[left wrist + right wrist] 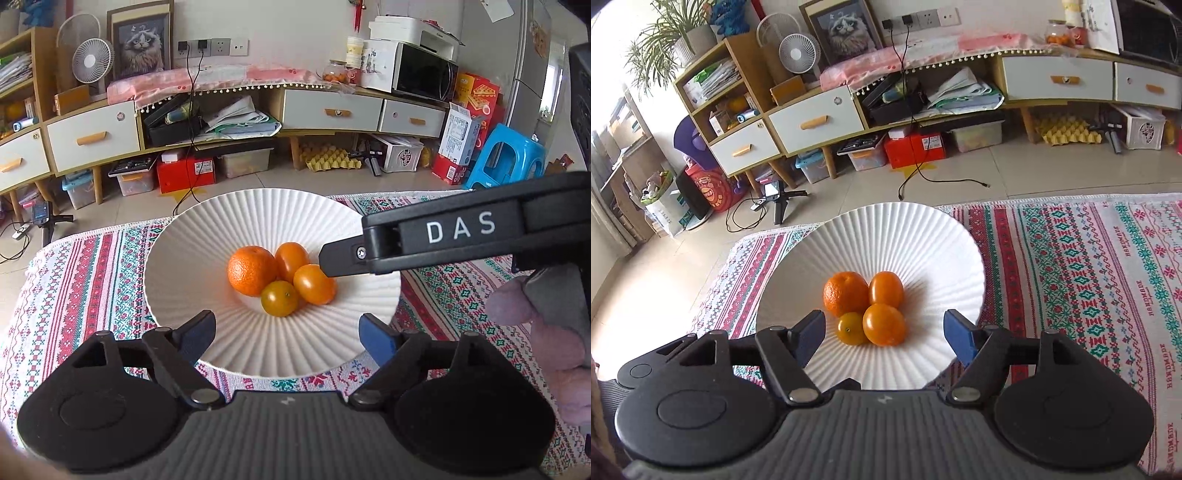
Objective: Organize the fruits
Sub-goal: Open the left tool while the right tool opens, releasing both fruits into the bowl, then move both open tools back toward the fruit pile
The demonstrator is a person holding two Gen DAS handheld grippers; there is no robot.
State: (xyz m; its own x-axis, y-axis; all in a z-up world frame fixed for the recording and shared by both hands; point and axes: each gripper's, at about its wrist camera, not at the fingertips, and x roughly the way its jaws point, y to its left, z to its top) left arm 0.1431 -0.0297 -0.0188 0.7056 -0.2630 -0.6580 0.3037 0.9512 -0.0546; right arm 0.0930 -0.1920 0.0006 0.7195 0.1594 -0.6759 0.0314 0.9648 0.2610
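Both hand-held grippers hang over the same white ribbed plate, and neither has hold of anything. Left hand-held gripper sits at the near rim, its blue-padded fingers spread wide with only bare plate between them. Right hand-held gripper is just as wide open, its fingers standing either side of the nearest fruit without touching them, as far as I can tell.

Four pieces lie bunched at the plate's middle, touching one another: a dimpled orange on the left and three smooth orange tomatoes to its right and nearer. The plate rests on a patterned cloth covering the table.

I'd judge the gathering close to done. No stray fruit shows on the cloth in either view, so what remains is likely only drawing the tools away, unless more fruit lies out of sight.

From the left wrist you see the right tool's black finger, marked DAS, reaching in from the right, its tip seeming to meet the rightmost tomato; whether it truly touches is unclear. The right wrist view shows a long bare stretch of cloth to the right of the plate.
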